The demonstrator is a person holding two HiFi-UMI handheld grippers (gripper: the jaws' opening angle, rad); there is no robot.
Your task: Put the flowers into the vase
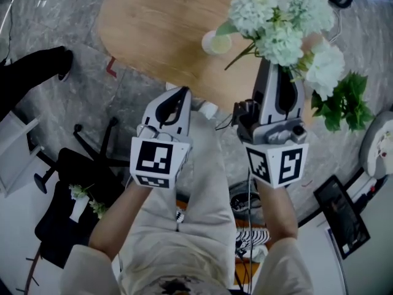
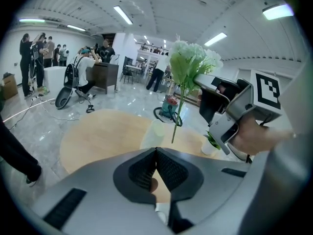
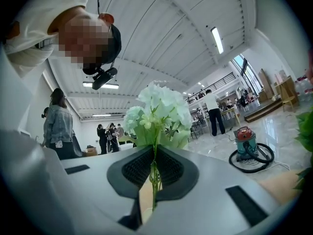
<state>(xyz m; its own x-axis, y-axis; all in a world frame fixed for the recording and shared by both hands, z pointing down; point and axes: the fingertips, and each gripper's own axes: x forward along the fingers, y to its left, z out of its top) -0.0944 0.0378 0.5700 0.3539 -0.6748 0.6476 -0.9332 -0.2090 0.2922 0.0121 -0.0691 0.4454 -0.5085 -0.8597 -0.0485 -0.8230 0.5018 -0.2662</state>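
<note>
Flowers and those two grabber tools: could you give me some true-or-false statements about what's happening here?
1. The right gripper is clamped on the flowers' stem. True.
2. The flowers stand in the vase. False: they are held in the air, apart from the vase.
3. The left gripper holds a second bunch. False: its jaws are together with nothing between them.
4. The vase stands on a wooden table. True.

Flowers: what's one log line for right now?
right gripper: shut on flowers | left gripper: shut, empty | vase: on table, no flowers
</note>
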